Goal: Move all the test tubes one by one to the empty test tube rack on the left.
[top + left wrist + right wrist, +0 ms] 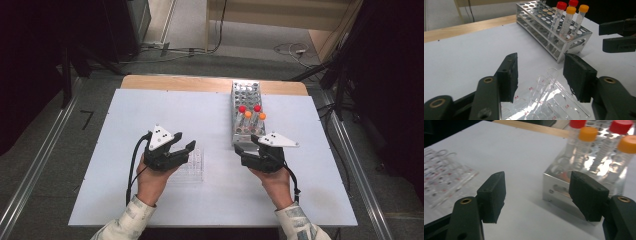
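Black jaws of the left gripper [540, 77] stand apart, empty, over the clear plastic rack [544, 105] on the tabletop [150, 110], while the open, empty right gripper [537, 195] nears the metal rack [564, 190], where a careless nudge could tip its capped tubes [586, 145].

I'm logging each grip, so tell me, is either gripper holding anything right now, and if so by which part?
Nothing is held. The left gripper stands open above the clear plastic rack, and the right gripper is open beside the metal tube rack.
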`<state>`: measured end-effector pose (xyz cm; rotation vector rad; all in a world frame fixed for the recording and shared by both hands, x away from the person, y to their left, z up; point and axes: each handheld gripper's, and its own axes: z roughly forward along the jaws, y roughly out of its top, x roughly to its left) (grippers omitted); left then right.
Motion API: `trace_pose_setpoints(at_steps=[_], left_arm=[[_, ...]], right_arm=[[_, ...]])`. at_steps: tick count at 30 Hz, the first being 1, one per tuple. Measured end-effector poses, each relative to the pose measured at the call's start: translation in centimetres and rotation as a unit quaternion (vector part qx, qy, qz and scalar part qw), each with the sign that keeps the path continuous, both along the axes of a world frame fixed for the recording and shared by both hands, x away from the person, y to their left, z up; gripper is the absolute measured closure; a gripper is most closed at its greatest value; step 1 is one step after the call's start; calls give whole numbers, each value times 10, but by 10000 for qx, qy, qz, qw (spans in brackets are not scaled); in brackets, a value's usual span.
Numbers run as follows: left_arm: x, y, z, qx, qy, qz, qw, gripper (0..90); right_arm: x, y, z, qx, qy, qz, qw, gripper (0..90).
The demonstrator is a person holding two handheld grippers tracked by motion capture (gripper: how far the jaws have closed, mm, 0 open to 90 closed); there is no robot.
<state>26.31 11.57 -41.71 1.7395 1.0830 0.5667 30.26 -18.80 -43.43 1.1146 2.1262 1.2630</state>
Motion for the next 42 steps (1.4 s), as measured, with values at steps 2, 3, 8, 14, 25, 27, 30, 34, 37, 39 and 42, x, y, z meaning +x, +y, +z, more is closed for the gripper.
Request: trace_pose_setpoints(at_steps=[2, 3, 8, 14, 25, 27, 30, 34, 37, 39, 42], left_arm=[[0, 0, 0, -19, 9, 19, 10000, 400], [0, 0, 1, -17, 16, 50, 10000, 370], [0, 3, 4, -170, 47, 166, 9997, 249], [0, 5, 5, -255, 28, 163, 9995, 219], [0, 6, 5, -239, 10, 177, 9996, 206], [0, 6, 6, -245, -6, 190, 9995, 206], [0, 6, 5, -230, 13, 187, 9996, 205], [-1, 6, 6, -253, -10, 177, 9995, 205], [-1, 6, 6, -254, -7, 164, 9995, 205], [-1, 6, 6, -259, -4, 161, 9995, 205], [-1, 6, 6, -258, -3, 159, 9995, 205]], right_arm=[[3, -4, -1, -12, 11, -167, 9999, 286], [5, -5, -1, -53, -19, -269, 9996, 286], [14, -14, -2, -133, -155, -741, 9970, 298], [34, -22, -6, -144, -208, -1166, 9929, 338], [65, -26, -19, -225, -207, -1446, 9890, 548], [67, -25, -17, -211, -264, -1424, 9892, 573], [69, -21, -14, -282, -297, -1376, 9896, 619], [72, -18, -13, -404, -266, -1394, 9891, 654], [75, -18, -15, -439, -170, -1409, 9889, 666], [75, -18, -16, -478, -164, -1429, 9884, 684], [75, -18, -15, -485, -153, -1469, 9878, 709]])
